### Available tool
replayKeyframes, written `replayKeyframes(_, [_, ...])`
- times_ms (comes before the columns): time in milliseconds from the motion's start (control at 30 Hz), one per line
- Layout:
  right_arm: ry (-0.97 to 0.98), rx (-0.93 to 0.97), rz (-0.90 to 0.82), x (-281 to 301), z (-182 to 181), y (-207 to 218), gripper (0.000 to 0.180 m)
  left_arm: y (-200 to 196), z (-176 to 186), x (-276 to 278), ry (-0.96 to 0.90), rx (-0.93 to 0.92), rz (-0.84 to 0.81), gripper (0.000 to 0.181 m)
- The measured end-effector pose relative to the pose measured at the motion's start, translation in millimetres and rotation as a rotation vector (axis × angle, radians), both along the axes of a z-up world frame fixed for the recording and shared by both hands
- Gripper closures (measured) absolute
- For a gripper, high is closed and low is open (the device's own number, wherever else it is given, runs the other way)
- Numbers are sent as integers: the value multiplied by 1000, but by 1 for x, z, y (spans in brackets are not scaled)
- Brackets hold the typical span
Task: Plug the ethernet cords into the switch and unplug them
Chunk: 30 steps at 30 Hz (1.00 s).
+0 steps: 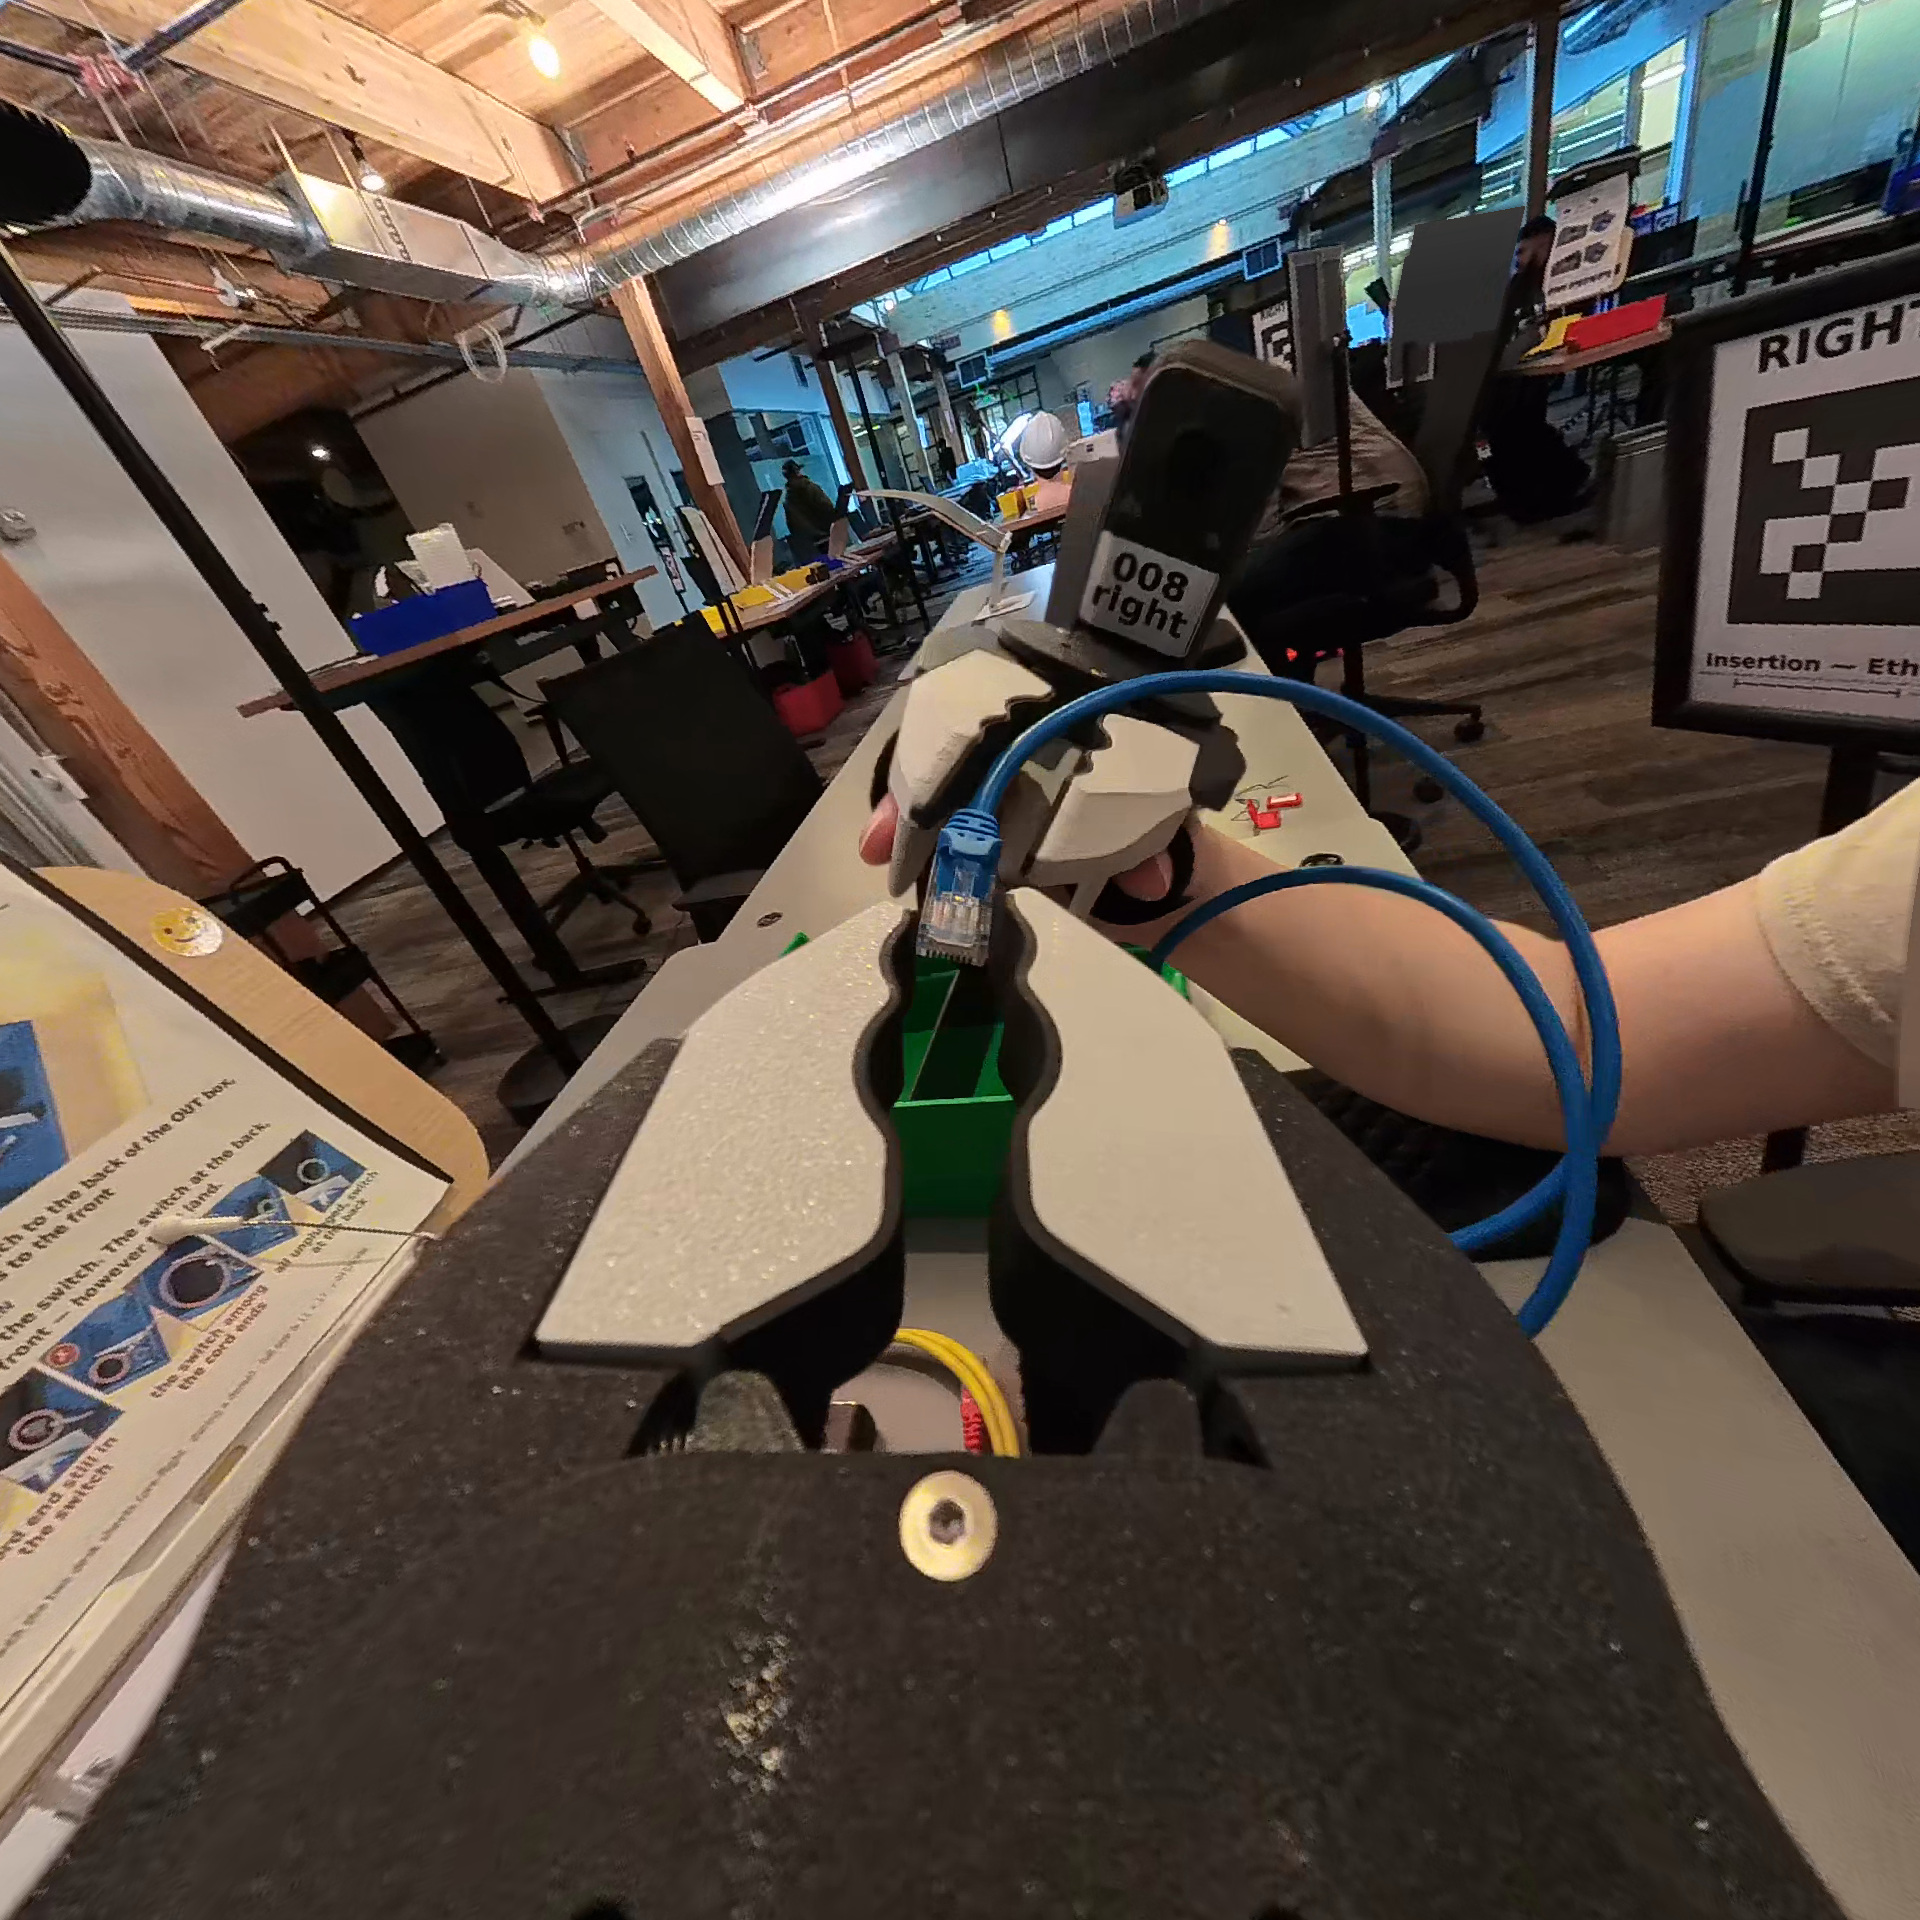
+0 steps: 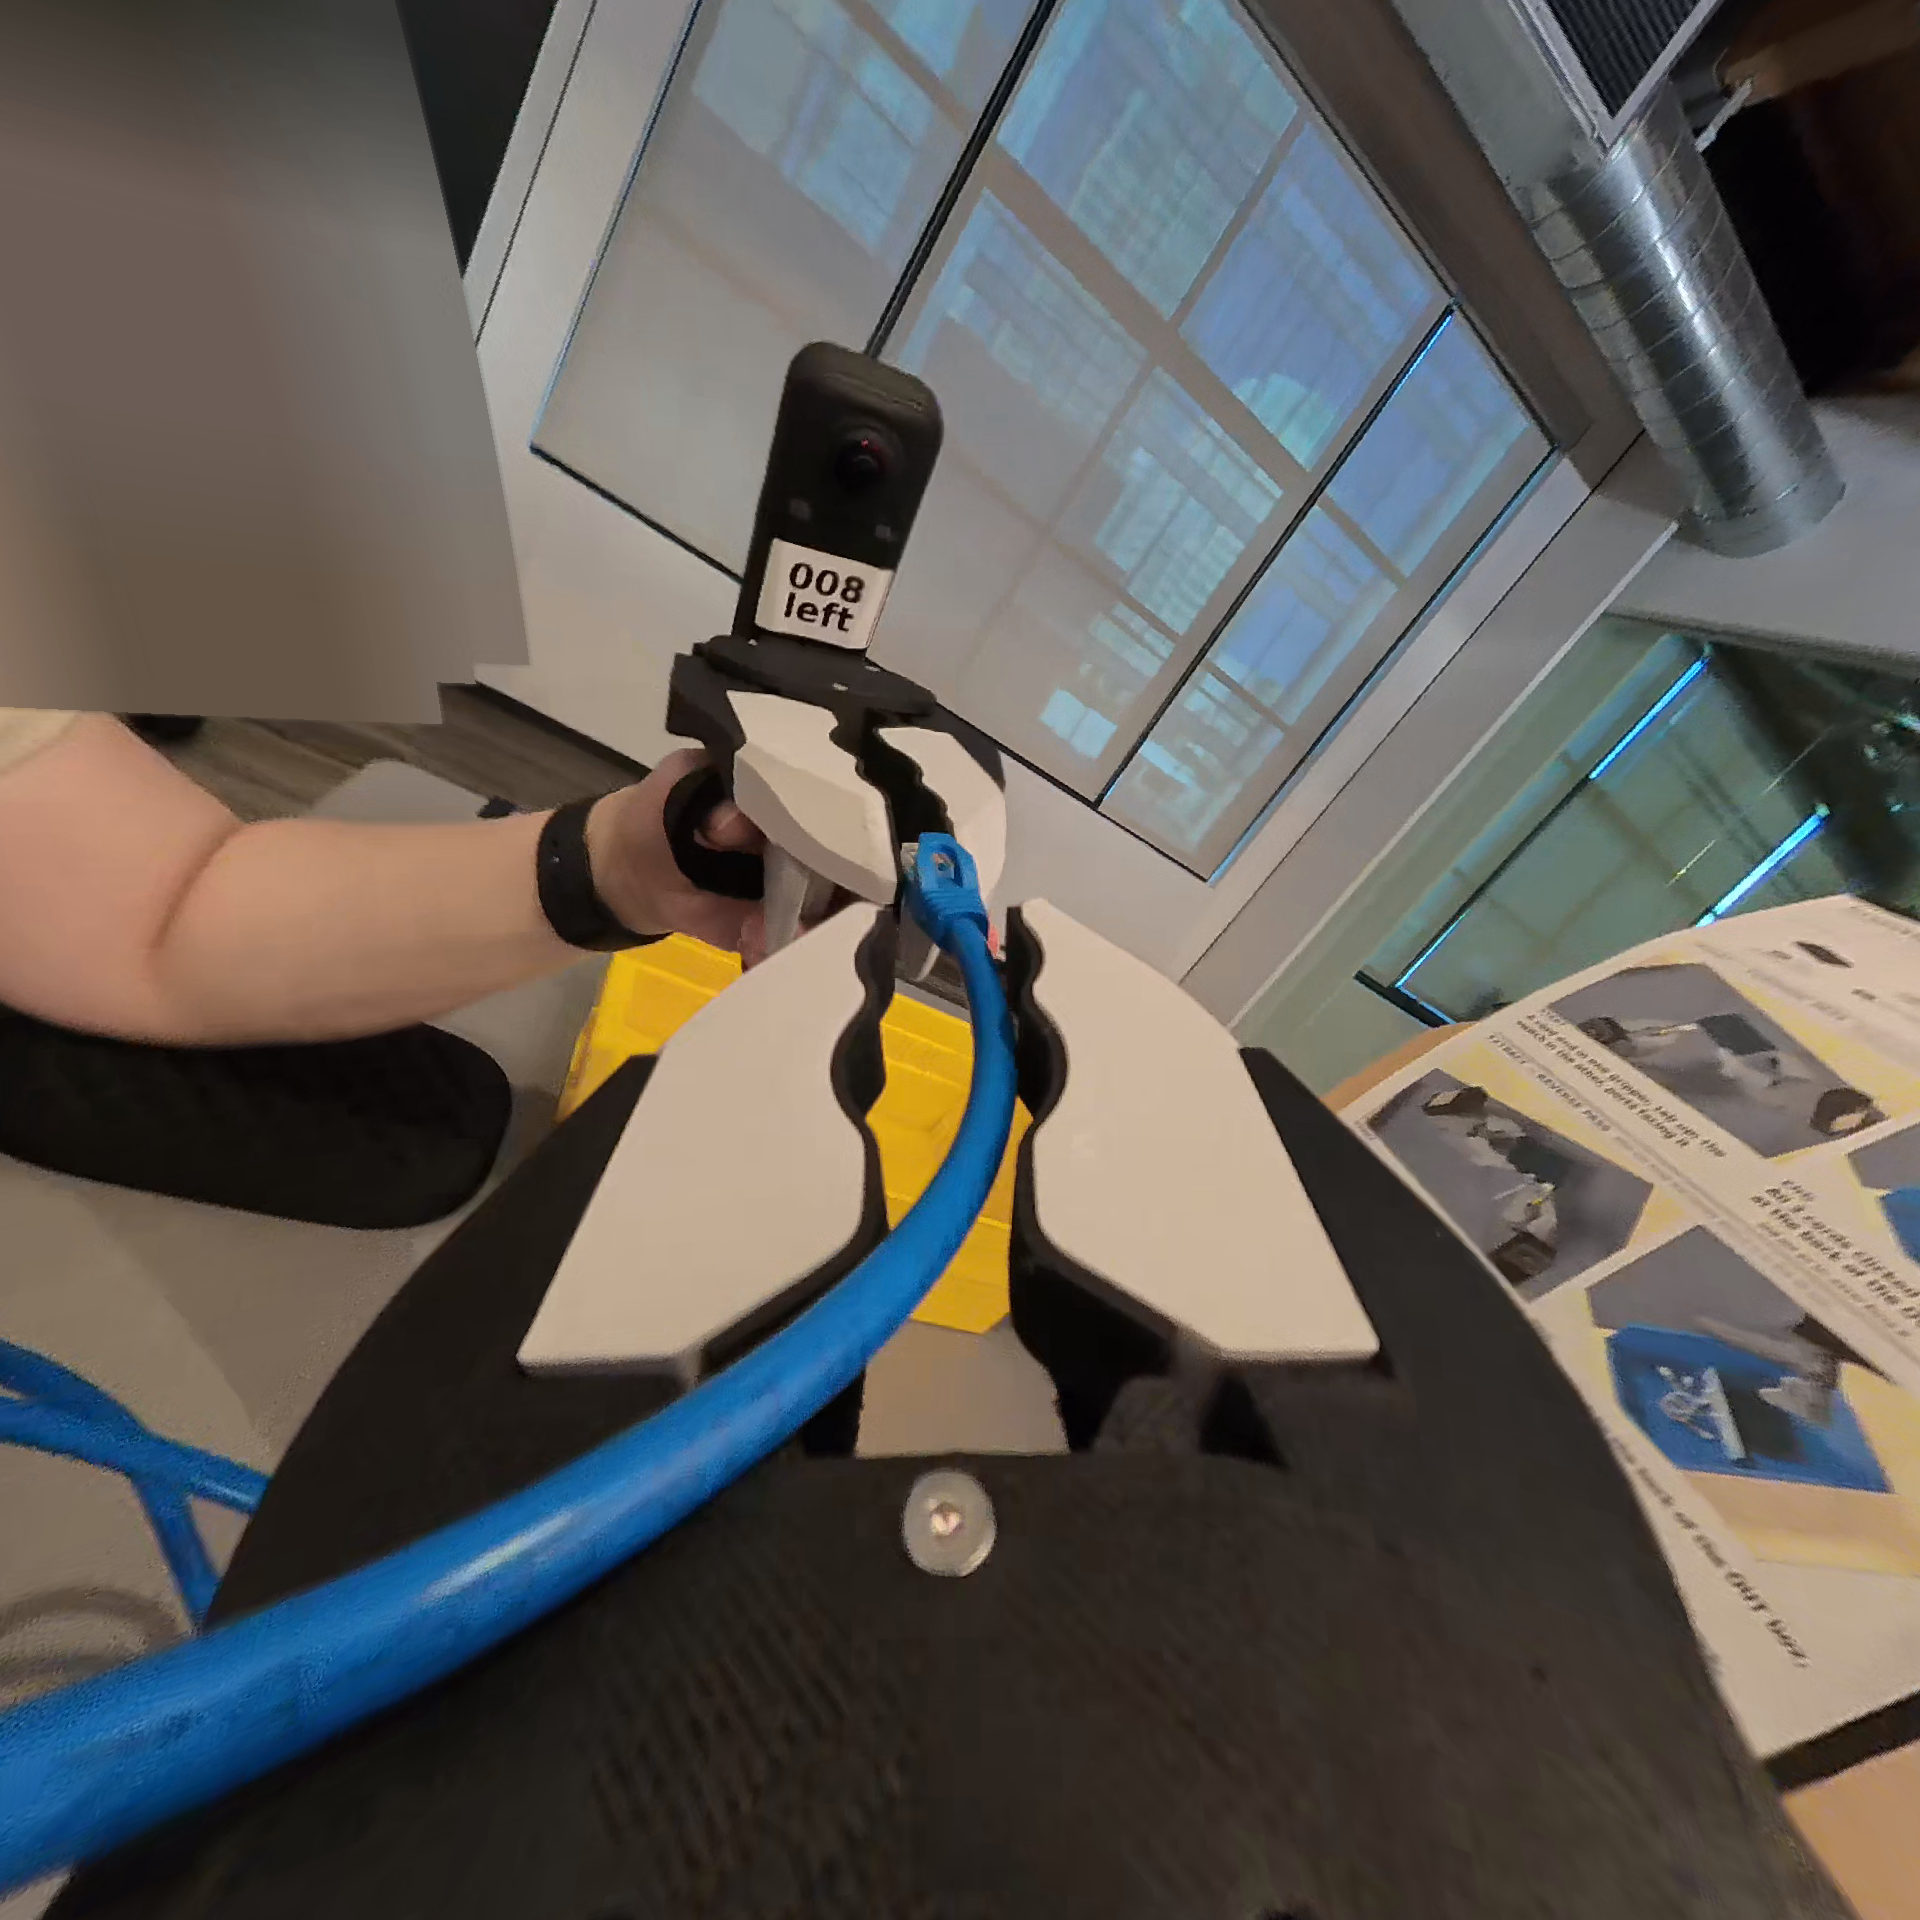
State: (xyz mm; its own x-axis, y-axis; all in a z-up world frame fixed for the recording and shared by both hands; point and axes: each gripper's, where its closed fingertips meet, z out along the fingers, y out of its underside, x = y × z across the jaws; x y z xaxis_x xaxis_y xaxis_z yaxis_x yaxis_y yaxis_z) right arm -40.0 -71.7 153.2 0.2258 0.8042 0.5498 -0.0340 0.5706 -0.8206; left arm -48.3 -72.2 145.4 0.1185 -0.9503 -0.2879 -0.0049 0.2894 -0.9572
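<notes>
Two handheld tools meet in mid-air over a grey tabletop (image 1: pixel 821 831), passing a blue ethernet cord (image 2: pixel 982 1091) between them. Everything here is placed relative to the cord's plug (image 1: pixel 956 894).

My right tool (image 2: pixel 948 914) is clamped on the cord just behind the plug. The plug's blue boot and clear end stick out past the tips and point down. From that grip the cord runs back in a wide loop, round my right forearm and down toward the tabletop.

My left tool (image 1: pixel 953 920) faces the plug from the opposite side. Its two tips are a little apart, and the clear end of the plug hangs in the gap between them. I cannot tell whether either pad touches it.

Below the plug sits a green bin (image 1: pixel 951 1143). Nearer to me than the plug, under my left tool, lies a yellow cord (image 1: pixel 971 1382). From the right wrist view, a yellow bin (image 2: pixel 644 997) stands below the plug and a printed instruction sheet (image 2: pixel 1662 1195) lies off to its right. No switch shows in either view.

I judge this to be the hand-over before plugging in, with nothing yet in a port. Next, my left tool should close squarely on the plug body without squeezing the latch tab. Only then should my right tool let go. After that the switch has to be found and the plug lined up with a port.
</notes>
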Motion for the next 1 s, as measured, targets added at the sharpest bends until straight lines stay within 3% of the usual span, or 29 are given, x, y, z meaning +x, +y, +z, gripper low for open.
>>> replayKeyframes(1000, [-67, -32, 38, -1, -11, -2, 164, -4, -12, 8, 62, -28, -40, 168])
